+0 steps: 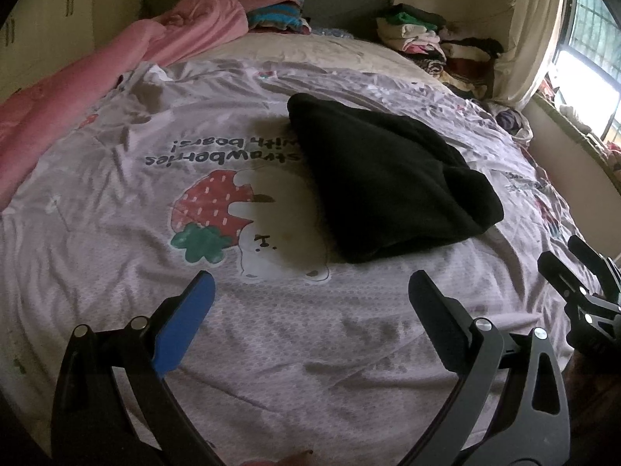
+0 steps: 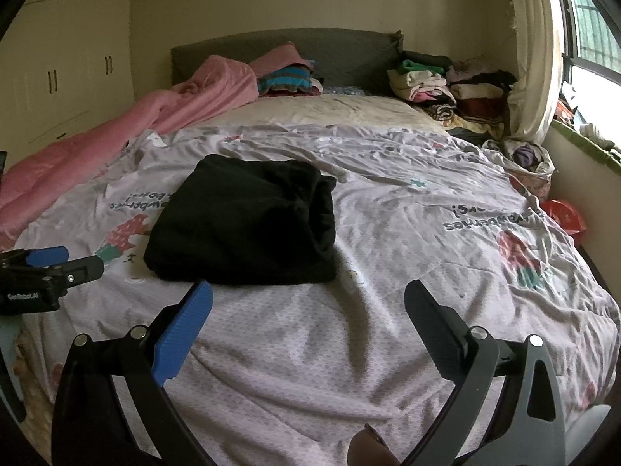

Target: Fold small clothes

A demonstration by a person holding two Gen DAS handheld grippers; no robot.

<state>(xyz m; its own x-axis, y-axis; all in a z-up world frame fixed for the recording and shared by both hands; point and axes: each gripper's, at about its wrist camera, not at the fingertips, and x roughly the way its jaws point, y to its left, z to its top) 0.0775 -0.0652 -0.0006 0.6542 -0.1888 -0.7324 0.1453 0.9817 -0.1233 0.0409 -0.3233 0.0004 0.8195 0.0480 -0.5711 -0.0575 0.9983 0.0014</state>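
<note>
A black garment (image 1: 388, 178) lies folded into a thick rectangle on the lilac strawberry-print bedcover (image 1: 271, 349). It also shows in the right wrist view (image 2: 244, 225). My left gripper (image 1: 310, 283) is open and empty, hovering above the cover just short of the garment's near edge. My right gripper (image 2: 308, 291) is open and empty, near the garment's near right corner. The right gripper shows at the left wrist view's right edge (image 1: 574, 264); the left gripper shows at the right wrist view's left edge (image 2: 62, 260).
A pink quilt (image 1: 97, 77) lies along the bed's left side. Stacks of folded clothes (image 1: 434, 42) sit at the headboard, right, and striped ones (image 1: 275, 17) in the middle. A window and curtain (image 2: 531, 58) are on the right; a wardrobe (image 2: 66, 58) on the left.
</note>
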